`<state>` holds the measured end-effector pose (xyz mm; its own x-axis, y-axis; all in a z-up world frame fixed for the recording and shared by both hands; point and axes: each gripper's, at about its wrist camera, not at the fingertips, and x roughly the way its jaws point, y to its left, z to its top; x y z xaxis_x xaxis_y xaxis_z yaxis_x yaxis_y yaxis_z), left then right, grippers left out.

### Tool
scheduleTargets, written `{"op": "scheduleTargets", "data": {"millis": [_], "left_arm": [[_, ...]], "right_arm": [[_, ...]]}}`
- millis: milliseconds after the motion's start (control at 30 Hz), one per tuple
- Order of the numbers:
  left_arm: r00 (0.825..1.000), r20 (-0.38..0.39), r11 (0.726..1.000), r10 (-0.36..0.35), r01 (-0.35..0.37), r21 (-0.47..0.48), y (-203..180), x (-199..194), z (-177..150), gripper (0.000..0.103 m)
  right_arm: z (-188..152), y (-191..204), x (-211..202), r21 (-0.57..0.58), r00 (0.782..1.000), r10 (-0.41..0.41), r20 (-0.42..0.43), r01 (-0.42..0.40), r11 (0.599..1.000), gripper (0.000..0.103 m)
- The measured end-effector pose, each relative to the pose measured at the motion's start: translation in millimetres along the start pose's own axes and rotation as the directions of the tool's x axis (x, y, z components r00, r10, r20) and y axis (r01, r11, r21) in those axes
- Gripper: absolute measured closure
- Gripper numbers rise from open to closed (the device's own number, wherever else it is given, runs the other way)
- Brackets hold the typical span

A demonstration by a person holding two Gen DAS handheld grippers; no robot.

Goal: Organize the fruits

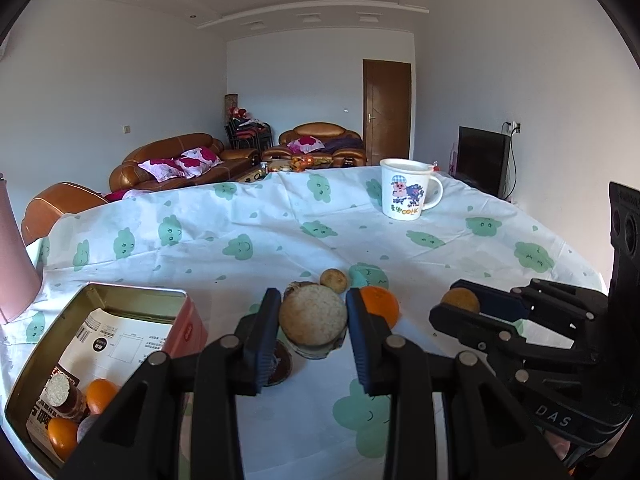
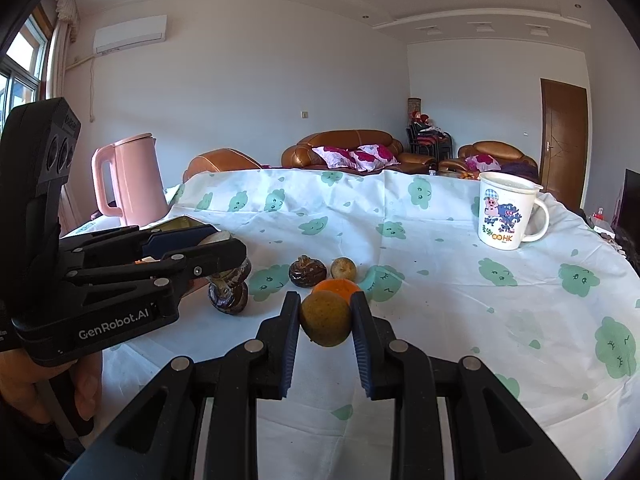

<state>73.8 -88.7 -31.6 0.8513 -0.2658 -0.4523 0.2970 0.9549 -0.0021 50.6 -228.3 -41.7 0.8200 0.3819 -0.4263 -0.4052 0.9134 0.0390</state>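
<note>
My left gripper is shut on a brown fruit with a pale cut top, lifted just above the cloth. A dark brown fruit lies beneath it. My right gripper is shut on an olive-brown round fruit. Behind these, an orange, a dark wrinkled fruit and a small yellowish fruit rest on the cloth. An open tin at the near left holds two oranges and another cut-topped piece. From the right wrist, the left gripper is at the left.
A white cartoon mug stands far right on the cloud-print tablecloth. A pink kettle stands at the far left edge, behind the tin. A hand holds the left gripper. Sofas and a door lie beyond the table.
</note>
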Motion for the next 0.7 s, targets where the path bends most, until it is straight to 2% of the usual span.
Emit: {"op": "scheduleTargets", "data": {"millis": [700], "left_arm": [[0.997, 0.071, 1.000, 0.012, -0.010, -0.020, 4.1, -13.9, -1.2, 0.068]], "right_arm": [[-2.7, 3.1, -13.0, -0.020, 0.997, 0.016, 0.081, -0.015, 1.000, 0.076]]}}
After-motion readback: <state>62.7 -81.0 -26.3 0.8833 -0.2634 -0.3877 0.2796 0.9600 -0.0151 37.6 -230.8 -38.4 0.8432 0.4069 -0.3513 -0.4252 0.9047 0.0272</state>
